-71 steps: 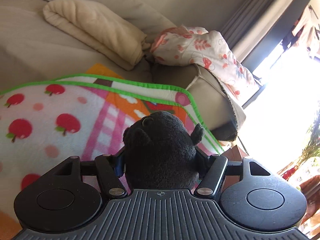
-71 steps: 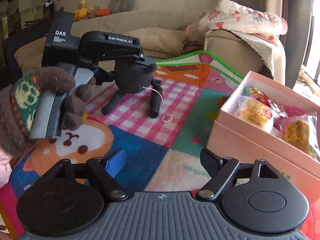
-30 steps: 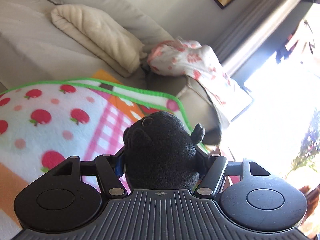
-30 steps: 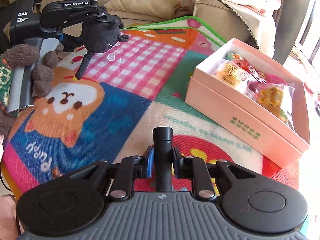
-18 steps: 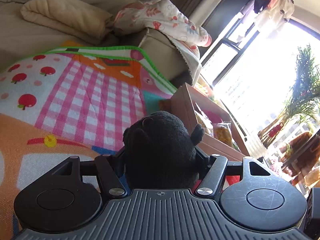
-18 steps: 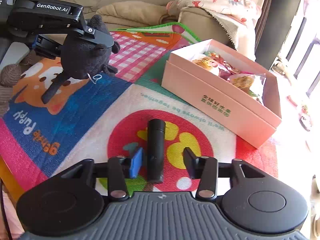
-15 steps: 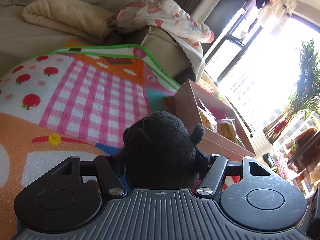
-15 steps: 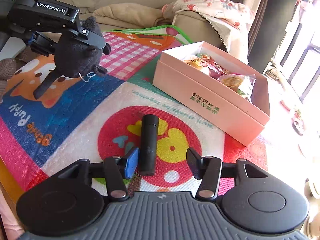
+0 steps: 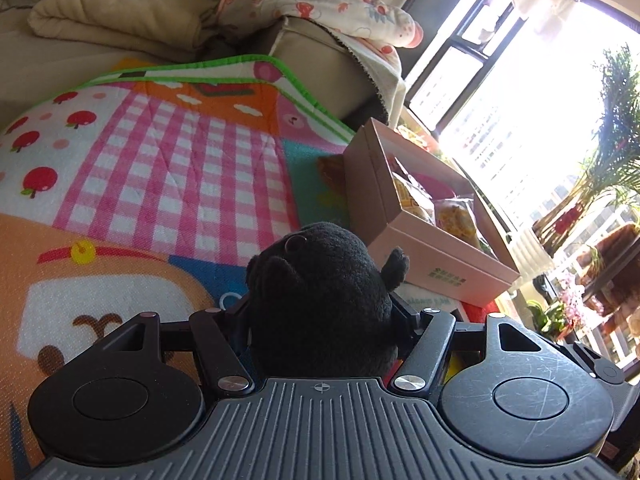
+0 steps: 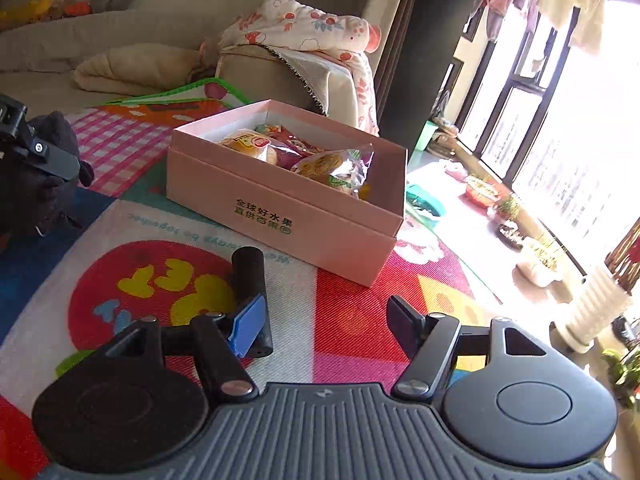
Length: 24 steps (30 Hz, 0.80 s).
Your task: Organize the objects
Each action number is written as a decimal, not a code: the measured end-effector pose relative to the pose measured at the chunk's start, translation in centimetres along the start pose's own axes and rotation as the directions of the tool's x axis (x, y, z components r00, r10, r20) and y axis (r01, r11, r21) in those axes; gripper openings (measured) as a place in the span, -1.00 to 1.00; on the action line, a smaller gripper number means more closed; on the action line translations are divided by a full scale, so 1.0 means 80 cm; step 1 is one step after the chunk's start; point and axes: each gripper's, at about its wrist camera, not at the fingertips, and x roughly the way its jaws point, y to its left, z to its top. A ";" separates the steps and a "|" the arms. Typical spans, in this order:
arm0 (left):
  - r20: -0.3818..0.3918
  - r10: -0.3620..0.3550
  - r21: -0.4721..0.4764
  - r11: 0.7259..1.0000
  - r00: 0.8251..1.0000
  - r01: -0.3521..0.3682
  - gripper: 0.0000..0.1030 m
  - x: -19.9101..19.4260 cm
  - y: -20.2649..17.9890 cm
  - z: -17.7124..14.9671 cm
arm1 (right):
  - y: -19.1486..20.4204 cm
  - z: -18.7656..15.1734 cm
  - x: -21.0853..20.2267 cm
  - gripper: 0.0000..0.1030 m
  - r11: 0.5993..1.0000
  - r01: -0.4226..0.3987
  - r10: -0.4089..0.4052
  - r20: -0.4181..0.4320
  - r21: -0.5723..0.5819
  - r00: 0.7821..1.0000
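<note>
My left gripper (image 9: pixel 320 312) is shut on a black plush toy (image 9: pixel 320 296) and holds it above the play mat (image 9: pixel 168 176), left of the pink box (image 9: pixel 424 252). The toy also shows at the left edge of the right wrist view (image 10: pixel 36 188), with the left gripper's finger across it. My right gripper (image 10: pixel 324 320) is open and empty over the mat (image 10: pixel 344 320). A black cylinder (image 10: pixel 250 292) lies on the mat beside its left finger. The open pink box (image 10: pixel 280 208) holds several wrapped snacks (image 10: pixel 332 168).
A beige sofa (image 10: pixel 80 52) with a folded blanket and a floral cloth (image 10: pixel 304 28) stands behind the mat. To the right are tall windows (image 10: pixel 560 120), a sunlit floor with small items, and a white pot (image 10: pixel 592 312).
My right gripper shut on the black cylinder, carried it toward the box, then opened and left it lying on the mat. My left gripper carried the plush toy rightward toward the box.
</note>
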 end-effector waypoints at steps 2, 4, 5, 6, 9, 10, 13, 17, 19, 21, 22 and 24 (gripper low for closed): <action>-0.004 -0.003 0.000 1.000 1.000 0.003 0.37 0.003 -0.001 0.000 | -0.015 -0.001 0.002 0.29 0.987 -0.127 0.132 -0.043 0.096 0.990; -0.011 -0.005 0.000 1.000 1.000 0.005 0.37 0.007 -0.002 0.000 | -0.018 -0.002 0.008 0.00 0.976 -0.179 0.188 -0.061 0.127 0.980; -0.018 -0.006 0.001 1.000 1.000 0.006 0.37 0.009 -0.002 -0.001 | -0.016 0.000 0.010 -0.10 0.969 -0.205 0.215 -0.064 0.138 0.975; -0.023 -0.008 0.003 1.000 1.000 0.008 0.37 0.010 -0.003 -0.002 | -0.014 0.001 0.013 -0.35 0.963 -0.226 0.238 -0.072 0.144 0.969; -0.034 -0.012 0.007 1.000 0.999 0.012 0.37 0.014 -0.004 -0.003 | 0.010 0.005 0.017 -0.67 0.959 -0.274 0.281 -0.104 0.080 0.954; -0.036 -0.013 0.006 1.000 0.999 0.013 0.37 0.013 -0.003 -0.003 | 0.021 0.005 0.015 -0.68 0.964 -0.264 0.266 -0.104 0.033 0.958; -0.032 -0.007 -0.001 1.000 0.999 0.007 0.37 0.014 -0.002 -0.002 | 0.042 0.010 0.013 -0.68 0.958 -0.276 0.268 -0.106 -0.071 0.958; -0.034 -0.003 -0.016 1.000 0.999 0.002 0.37 0.015 0.004 0.000 | 0.061 0.014 0.010 -0.68 0.926 0.018 0.009 0.070 -0.376 0.997; -0.036 -0.005 -0.022 1.000 0.999 0.004 0.37 0.015 0.005 -0.001 | 0.062 0.017 0.018 -0.50 0.879 0.190 -0.129 0.165 -0.437 0.978; -0.038 -0.006 -0.025 1.000 0.999 0.005 0.37 0.015 0.007 -0.001 | 0.049 0.026 0.025 -0.47 0.891 0.208 -0.160 0.149 -0.404 0.976; -0.038 -0.006 -0.026 1.000 0.999 0.005 0.37 0.014 0.007 -0.002 | 0.039 0.031 0.024 -0.37 0.915 0.190 -0.156 0.122 -0.356 0.980; -0.040 -0.006 -0.028 1.000 0.999 0.005 0.37 0.015 0.007 -0.001 | 0.026 0.031 0.024 -0.04 0.946 0.155 -0.139 0.077 -0.283 0.987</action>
